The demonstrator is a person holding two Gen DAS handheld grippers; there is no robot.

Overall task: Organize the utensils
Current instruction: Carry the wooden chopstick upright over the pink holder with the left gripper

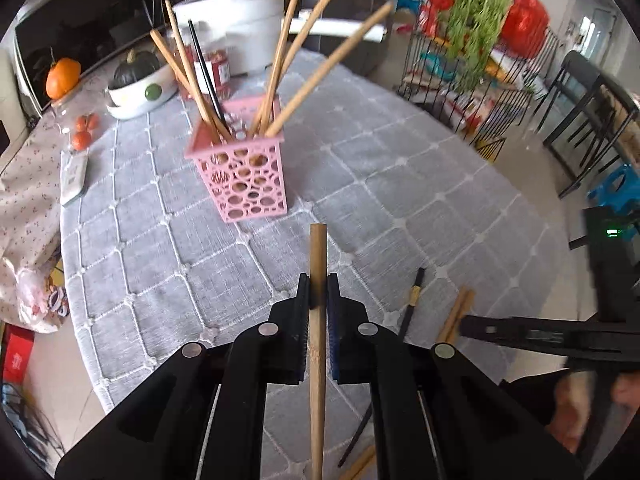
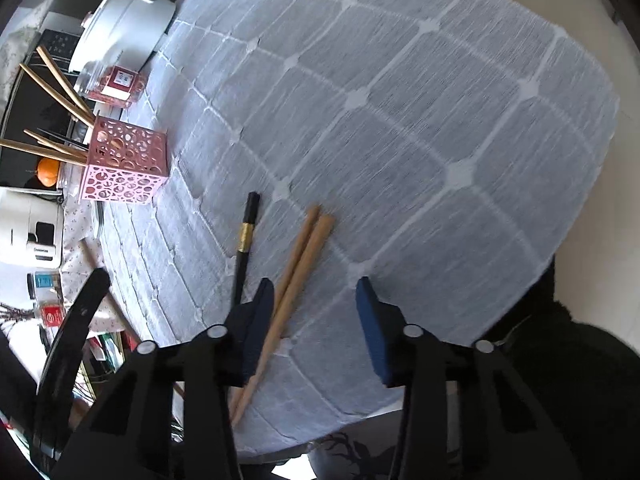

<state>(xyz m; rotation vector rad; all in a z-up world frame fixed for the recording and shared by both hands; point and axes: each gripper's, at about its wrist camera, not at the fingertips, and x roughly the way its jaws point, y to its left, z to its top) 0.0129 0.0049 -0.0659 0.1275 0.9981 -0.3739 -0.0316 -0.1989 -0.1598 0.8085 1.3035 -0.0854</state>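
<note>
Holding one wooden chopstick clamped in your left gripper, short of the pink basket.
Your right gripper gapes over two wooden chopsticks, one black chopstick just beside, gripping nothing.

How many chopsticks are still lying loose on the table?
3: one black chopstick and two wooden chopsticks side by side just right of it, near the table edge. The grippers may hide others.
</note>
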